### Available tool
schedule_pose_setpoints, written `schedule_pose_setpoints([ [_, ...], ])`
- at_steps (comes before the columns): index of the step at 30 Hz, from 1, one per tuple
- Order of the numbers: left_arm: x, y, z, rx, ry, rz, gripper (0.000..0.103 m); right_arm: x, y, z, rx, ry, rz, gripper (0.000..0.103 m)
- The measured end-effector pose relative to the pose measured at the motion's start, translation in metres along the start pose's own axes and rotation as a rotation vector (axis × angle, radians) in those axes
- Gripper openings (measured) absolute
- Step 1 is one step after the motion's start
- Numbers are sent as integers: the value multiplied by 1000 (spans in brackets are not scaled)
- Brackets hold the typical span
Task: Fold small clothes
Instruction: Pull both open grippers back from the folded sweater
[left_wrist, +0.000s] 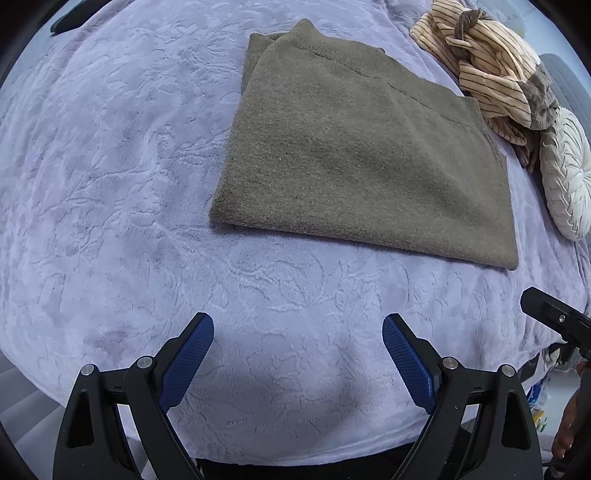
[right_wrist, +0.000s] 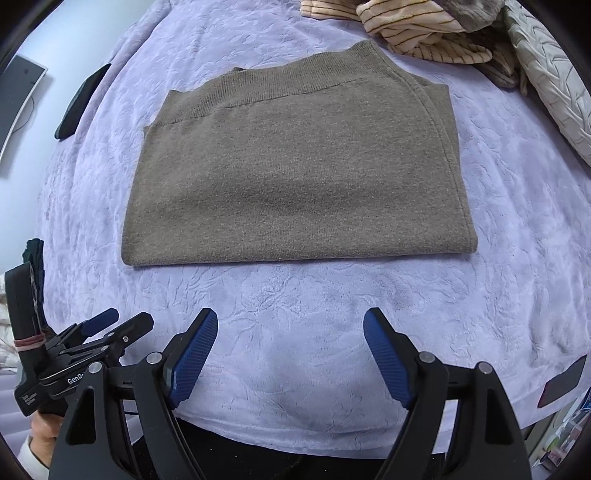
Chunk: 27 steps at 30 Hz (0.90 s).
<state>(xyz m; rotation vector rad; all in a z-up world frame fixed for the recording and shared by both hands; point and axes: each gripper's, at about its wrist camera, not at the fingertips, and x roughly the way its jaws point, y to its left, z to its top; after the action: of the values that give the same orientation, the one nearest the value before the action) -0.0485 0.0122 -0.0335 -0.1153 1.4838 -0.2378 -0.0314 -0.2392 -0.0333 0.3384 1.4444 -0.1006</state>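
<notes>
Olive-brown knit sweater lies folded into a flat, tidy rectangle on a lavender plush bedspread, its ribbed hem on the far side and its near edge straight. By the look of it, this garment is finished. Both tools are clear of it: the left hand-held gripper and the right hand-held gripper hang over bare bedspread with jaws wide apart and nothing between them. Beyond the sweater, a crumpled striped cream garment sits heaped beside a round white cushion, seemingly the next piece awaiting folding. A dark flat object rests near the bed's edge.
</notes>
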Motion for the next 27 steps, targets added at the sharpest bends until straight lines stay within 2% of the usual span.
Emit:
schedule_pose_setpoints([
  [5, 3, 4, 3, -25, 9, -14, 93, 4, 2, 0, -6, 16, 1, 86],
  [11, 7, 16, 10, -125, 12, -122, 93, 11, 6, -5, -52, 34, -20, 86],
  [14, 9, 19, 14, -154, 7, -142, 93, 14, 10, -8, -84, 44, -22, 86],
  [15, 10, 19, 15, -158, 4, -142, 93, 15, 10, -8, -88, 47, -17, 87],
  [16, 11, 19, 16, -159, 1, -143, 93, 16, 11, -9, -90, 49, -14, 99],
  [17, 11, 19, 17, -159, -3, -148, 93, 17, 12, -9, -88, 52, -6, 103],
  [21, 12, 19, 22, -172, -18, -185, 93, 20, 14, -8, -89, 60, 17, 103],
  [27, 19, 27, 30, -227, -39, -280, 93, 28, 12, -6, -67, 103, 32, 103],
])
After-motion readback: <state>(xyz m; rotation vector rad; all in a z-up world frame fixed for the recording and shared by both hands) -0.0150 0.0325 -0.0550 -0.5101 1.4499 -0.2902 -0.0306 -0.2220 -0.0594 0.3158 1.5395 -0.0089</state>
